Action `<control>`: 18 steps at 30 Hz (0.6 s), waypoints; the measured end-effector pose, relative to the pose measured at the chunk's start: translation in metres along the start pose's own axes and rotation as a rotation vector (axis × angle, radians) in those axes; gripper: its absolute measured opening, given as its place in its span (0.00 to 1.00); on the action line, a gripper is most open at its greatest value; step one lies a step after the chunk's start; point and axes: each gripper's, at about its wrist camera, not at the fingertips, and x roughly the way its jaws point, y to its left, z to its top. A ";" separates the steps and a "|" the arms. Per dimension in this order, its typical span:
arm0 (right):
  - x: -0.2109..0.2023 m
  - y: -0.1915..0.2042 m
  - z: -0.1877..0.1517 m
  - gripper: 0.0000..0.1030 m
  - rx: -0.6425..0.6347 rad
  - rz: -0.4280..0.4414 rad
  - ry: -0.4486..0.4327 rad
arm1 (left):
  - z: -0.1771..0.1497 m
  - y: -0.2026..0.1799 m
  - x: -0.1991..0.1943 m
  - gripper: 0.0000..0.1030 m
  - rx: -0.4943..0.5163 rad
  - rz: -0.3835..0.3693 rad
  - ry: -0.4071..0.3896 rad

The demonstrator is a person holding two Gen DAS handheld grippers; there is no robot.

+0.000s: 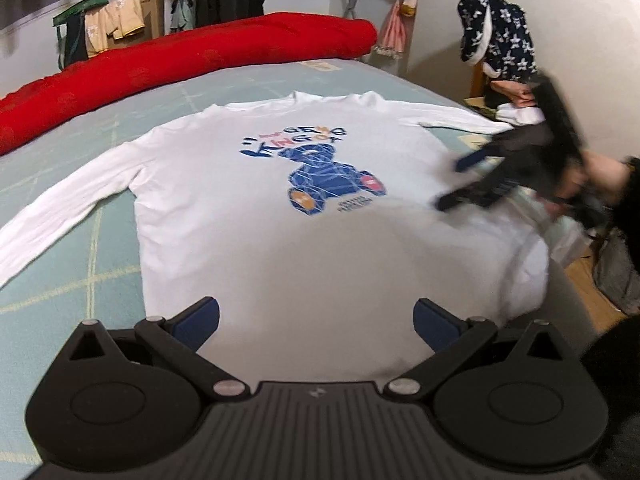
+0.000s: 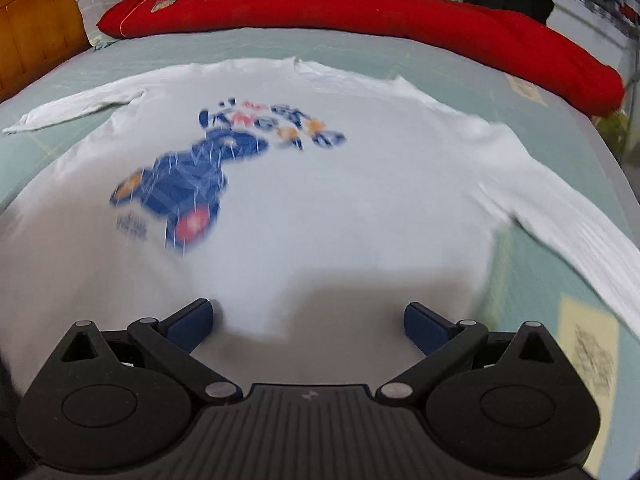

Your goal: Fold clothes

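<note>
Wide-apart left gripper (image 1: 314, 322) jaws over white shirt (image 1: 280, 232), red quilt (image 1: 180, 64) beyond.

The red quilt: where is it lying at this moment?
The red quilt lies rolled along the far edge of the bed, beyond the collar of the white shirt; the right wrist view shows it running across the top, by the wooden headboard.

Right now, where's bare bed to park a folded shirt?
Free: the green sheet strip between the red duvet and the white shirt collar. Smaller patch under the left sleeve. Centre is crowded: shirt spread flat.
</note>
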 end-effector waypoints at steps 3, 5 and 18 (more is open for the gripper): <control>-0.014 0.007 -0.004 1.00 0.008 -0.022 -0.031 | 0.012 0.003 0.015 0.99 -0.017 -0.005 -0.019; -0.018 0.016 -0.006 1.00 0.019 0.019 -0.059 | 0.017 0.003 0.027 0.99 -0.033 -0.008 -0.028; -0.020 0.043 -0.049 1.00 0.038 -0.036 -0.093 | -0.033 -0.010 0.037 0.99 -0.061 0.092 0.027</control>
